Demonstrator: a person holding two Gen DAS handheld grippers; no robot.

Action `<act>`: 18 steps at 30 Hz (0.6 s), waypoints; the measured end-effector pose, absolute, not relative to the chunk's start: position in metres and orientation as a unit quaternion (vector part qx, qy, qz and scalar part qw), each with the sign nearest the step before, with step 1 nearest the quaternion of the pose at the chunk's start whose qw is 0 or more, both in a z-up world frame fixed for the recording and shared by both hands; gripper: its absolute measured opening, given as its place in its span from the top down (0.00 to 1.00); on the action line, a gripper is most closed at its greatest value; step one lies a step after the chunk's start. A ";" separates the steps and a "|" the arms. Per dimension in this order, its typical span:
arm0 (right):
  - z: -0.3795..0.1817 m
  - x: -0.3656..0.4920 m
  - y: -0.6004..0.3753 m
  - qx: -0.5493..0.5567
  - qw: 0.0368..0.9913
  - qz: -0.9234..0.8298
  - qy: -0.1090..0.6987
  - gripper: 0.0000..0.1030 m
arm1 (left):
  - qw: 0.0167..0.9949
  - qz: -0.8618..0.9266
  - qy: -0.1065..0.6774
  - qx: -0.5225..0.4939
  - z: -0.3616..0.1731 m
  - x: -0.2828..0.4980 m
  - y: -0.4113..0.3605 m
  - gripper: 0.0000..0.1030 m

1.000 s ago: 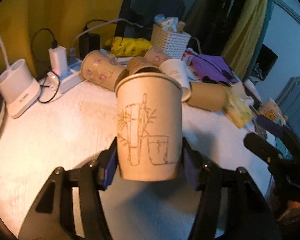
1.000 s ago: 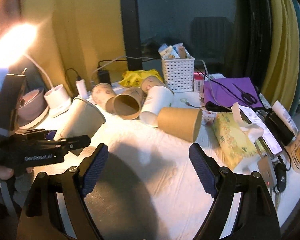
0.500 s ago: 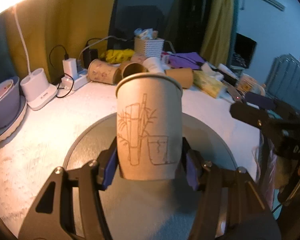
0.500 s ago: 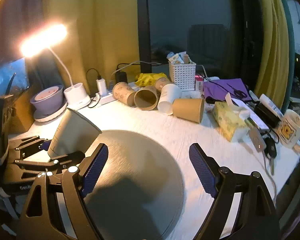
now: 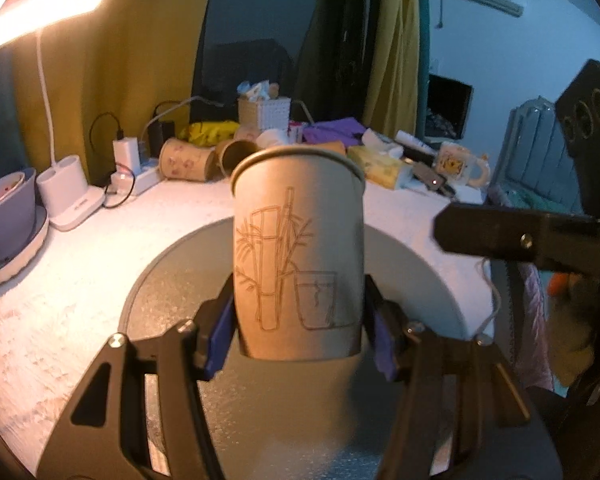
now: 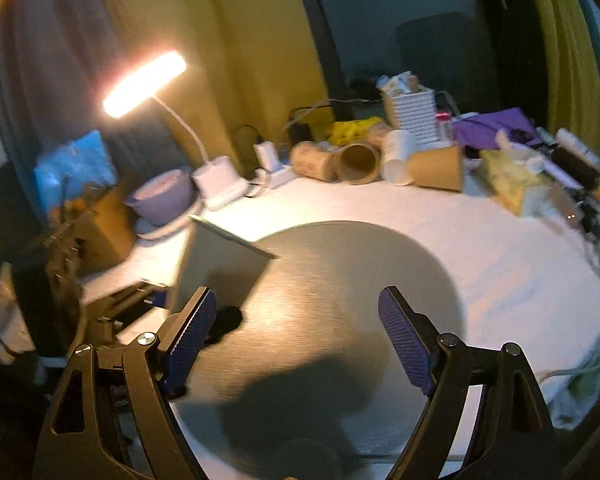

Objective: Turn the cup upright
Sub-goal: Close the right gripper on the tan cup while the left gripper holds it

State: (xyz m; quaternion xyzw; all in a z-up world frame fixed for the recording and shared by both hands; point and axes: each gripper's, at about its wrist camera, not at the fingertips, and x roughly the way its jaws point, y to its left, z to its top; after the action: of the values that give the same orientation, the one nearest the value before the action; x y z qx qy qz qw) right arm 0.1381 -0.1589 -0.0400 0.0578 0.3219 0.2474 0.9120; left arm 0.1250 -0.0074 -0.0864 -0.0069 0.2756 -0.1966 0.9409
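Cup (image 5: 298,252): a paper cup with a line drawing of bamboo and a glass; it stands mouth-up, rim at the top, held over the grey round mat (image 5: 180,280). Whether its base touches the mat cannot be told.
Left gripper (image 5: 300,340): its jaws are clenched on the lower part of the cup, one blue pad on each side of the wall.
Right gripper (image 6: 300,340): its jaws are spread wide with nothing between them, poised over the mat near its front edge.
Cup from the right side: (image 6: 220,268) it appears at the left edge of the mat, its side wall grey in shadow; the view is blurred.
Mat: a flat grey disc lying on the white counter (image 5: 60,280).
Other cups (image 6: 360,160): several paper cups lie on their sides in a row at the back of the counter, well apart from the held cup.
Desk lamp (image 6: 144,84): lit, at the rear left, its white base beside a purple bowl (image 6: 164,196).
White basket (image 6: 410,114): behind the fallen cups, filled with small items.
Tissue box (image 5: 380,166): yellow, at the right rear, near a printed mug (image 5: 458,164).
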 end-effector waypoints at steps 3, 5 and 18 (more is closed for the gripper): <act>-0.033 0.137 -0.150 0.068 0.907 0.268 0.319 0.17 | 0.944 -0.211 0.254 0.006 -0.084 0.113 -0.016 0.43; -0.029 0.137 -0.147 0.078 0.904 0.278 0.315 0.17 | 0.944 -0.222 0.242 0.023 -0.084 0.105 -0.023 0.43; -0.034 0.150 -0.170 0.183 0.854 0.360 0.328 0.17 | 0.947 -0.269 0.159 0.074 -0.072 0.067 -0.042 0.43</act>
State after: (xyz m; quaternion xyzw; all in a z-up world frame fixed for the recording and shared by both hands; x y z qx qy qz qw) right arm 0.1497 -0.1698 -0.0342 0.1828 0.3279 0.3601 0.8541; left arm 0.0671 -0.0418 -0.0717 0.0738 0.1594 -0.2685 0.9471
